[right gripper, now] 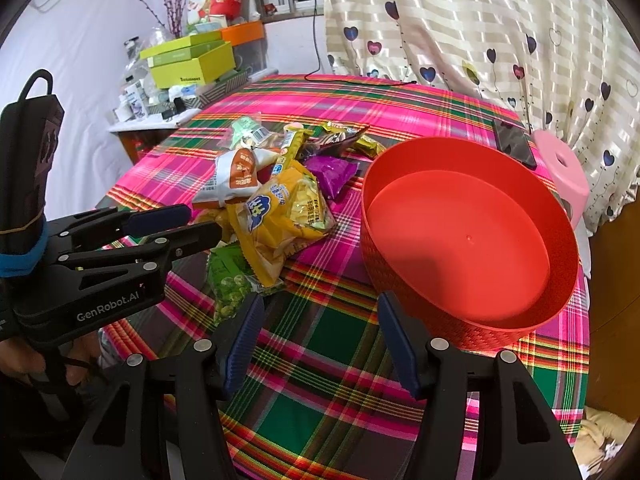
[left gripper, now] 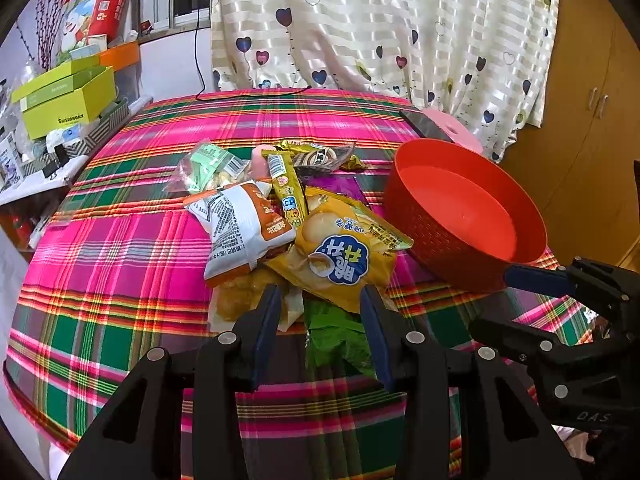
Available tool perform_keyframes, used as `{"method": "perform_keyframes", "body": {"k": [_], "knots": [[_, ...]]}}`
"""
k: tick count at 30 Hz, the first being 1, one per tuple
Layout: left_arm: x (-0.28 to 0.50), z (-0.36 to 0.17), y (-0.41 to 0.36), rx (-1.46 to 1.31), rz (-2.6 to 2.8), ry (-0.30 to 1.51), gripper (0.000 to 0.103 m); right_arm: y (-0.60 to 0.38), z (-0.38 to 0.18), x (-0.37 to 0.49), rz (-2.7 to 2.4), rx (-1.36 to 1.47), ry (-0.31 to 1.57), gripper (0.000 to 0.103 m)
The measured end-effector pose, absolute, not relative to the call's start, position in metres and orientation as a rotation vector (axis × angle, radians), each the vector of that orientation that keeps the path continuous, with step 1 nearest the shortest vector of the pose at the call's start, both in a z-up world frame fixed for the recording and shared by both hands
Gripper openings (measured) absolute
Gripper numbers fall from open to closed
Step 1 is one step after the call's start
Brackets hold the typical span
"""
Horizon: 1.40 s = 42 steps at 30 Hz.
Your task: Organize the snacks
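Note:
A pile of snack packets lies on the plaid tablecloth (left gripper: 120, 264): a yellow chip bag (left gripper: 340, 256), a white and orange packet (left gripper: 240, 228), a long yellow stick packet (left gripper: 286, 188), a green packet (left gripper: 336, 332) and a purple one (right gripper: 334, 172). An empty red bowl (left gripper: 460, 216) stands right of the pile. My left gripper (left gripper: 320, 304) is open, its fingers straddling the pile's near edge above the green packet. My right gripper (right gripper: 316, 312) is open and empty over the cloth beside the bowl (right gripper: 472, 236), the green packet (right gripper: 230, 284) by its left finger.
A black phone (right gripper: 514, 142) lies near the far right table edge beside a pink stool (right gripper: 564, 168). A side shelf with green boxes (left gripper: 68, 100) stands at the left. A heart-patterned curtain (left gripper: 380, 28) hangs behind. A black cable (left gripper: 256, 94) lies along the far edge.

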<state>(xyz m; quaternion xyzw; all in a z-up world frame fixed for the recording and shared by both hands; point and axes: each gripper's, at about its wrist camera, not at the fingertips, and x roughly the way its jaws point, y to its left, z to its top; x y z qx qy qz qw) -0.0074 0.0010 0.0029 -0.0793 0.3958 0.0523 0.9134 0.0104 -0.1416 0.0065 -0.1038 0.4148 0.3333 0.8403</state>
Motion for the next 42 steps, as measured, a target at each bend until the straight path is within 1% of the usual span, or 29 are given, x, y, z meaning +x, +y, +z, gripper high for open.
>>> {"method": "perform_keyframes", "body": {"k": [42], "knots": [[-0.0067, -0.0001, 0.0003, -0.184, 0.094, 0.817, 0.042, -0.1450, 0.0081, 0.0131, 0.707, -0.216, 0.875, 0.060]]}}
